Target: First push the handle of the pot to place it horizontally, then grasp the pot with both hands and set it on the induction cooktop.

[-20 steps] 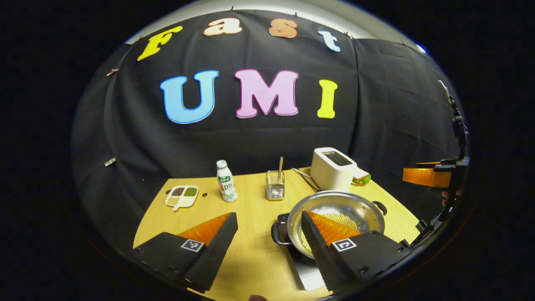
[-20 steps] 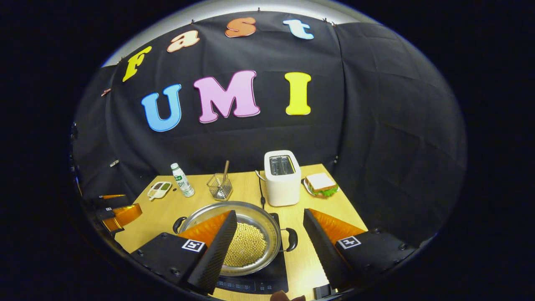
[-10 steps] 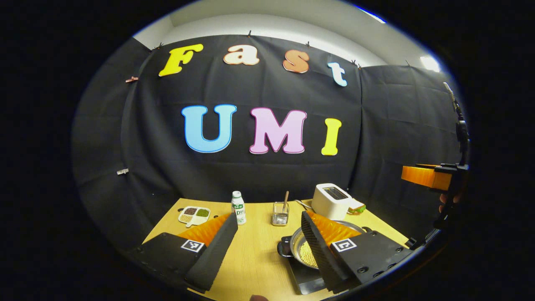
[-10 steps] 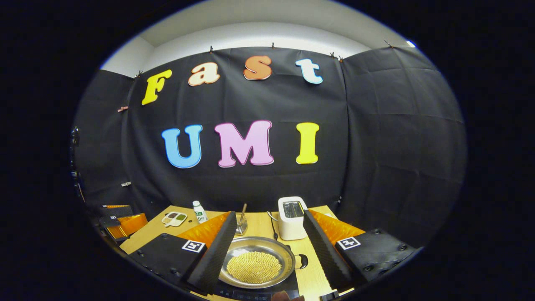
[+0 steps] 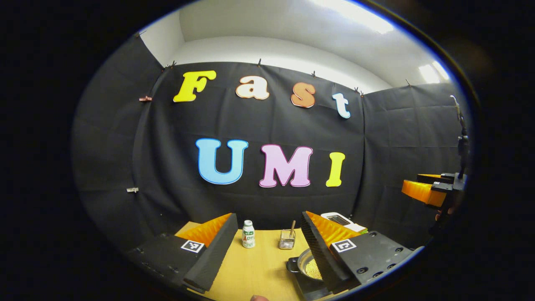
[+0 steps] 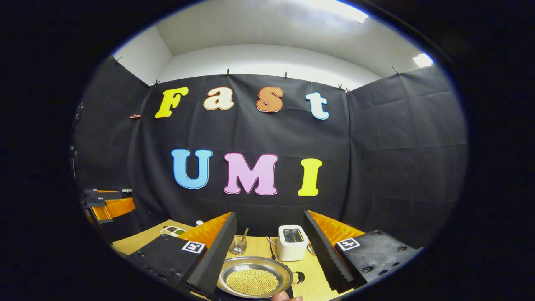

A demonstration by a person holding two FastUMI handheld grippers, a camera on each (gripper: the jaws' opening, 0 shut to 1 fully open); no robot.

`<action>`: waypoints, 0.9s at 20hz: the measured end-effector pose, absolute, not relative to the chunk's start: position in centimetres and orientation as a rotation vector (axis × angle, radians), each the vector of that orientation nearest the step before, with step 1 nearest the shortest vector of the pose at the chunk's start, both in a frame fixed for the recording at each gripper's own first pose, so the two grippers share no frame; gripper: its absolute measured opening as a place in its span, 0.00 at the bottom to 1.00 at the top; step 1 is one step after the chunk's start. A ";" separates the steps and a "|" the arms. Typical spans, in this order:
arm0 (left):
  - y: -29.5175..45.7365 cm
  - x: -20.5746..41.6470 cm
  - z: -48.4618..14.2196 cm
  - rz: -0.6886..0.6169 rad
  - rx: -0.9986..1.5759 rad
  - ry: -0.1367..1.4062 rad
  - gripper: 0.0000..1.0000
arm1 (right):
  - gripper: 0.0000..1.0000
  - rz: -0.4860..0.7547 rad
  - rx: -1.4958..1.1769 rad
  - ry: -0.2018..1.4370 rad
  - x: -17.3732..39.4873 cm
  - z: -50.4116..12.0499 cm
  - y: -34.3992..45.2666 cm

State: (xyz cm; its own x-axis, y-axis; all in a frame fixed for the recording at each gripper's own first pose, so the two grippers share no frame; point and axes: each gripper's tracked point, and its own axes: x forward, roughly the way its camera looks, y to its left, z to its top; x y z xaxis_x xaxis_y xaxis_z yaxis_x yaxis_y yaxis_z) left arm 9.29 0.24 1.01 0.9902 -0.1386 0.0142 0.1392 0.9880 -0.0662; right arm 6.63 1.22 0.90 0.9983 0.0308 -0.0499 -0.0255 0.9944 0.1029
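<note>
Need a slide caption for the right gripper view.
Right gripper open above the bean-filled pot on the cooktop, toaster behind.

Black cloth wall (image 6: pixel 376 167) enclosing the booth, white ceiling (image 6: pixel 271 37) glowing under lights, wooden table (image 5: pixel 255 271) standing below.

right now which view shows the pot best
The right gripper view: the pot lies open between its fingers, beans and one handle visible. In the left gripper view, the pot is mostly hidden behind a finger.
</note>
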 end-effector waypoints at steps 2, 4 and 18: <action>0.3 8.7 1.6 -0.143 -0.061 -0.022 0.94 | 0.98 0.029 0.092 0.051 6.6 1.0 1.6; 0.3 8.3 1.7 -0.145 -0.061 -0.022 0.95 | 0.99 0.028 0.095 0.056 6.5 1.0 1.8; 0.7 7.9 1.6 -0.146 -0.061 -0.002 0.95 | 0.98 0.017 0.091 0.081 5.9 0.3 1.5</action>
